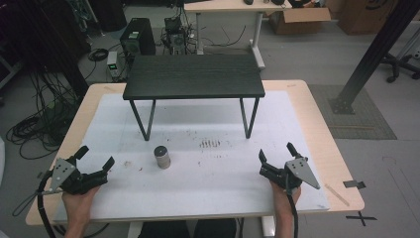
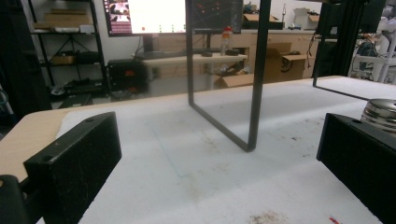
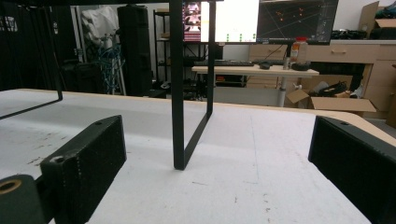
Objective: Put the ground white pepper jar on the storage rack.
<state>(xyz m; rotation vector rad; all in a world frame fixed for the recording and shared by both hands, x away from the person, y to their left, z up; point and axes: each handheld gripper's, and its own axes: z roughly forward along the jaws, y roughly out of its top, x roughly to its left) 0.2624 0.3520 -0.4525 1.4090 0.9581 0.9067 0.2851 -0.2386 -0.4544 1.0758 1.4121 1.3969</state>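
Evidently nothing had been picked up: the left gripper [image 1: 94, 166] and right gripper [image 1: 276, 157] were held wide open and empty at the table's [image 1: 317, 124] near corners, the metal can [image 1: 162, 156] left standing between them, ready for either.
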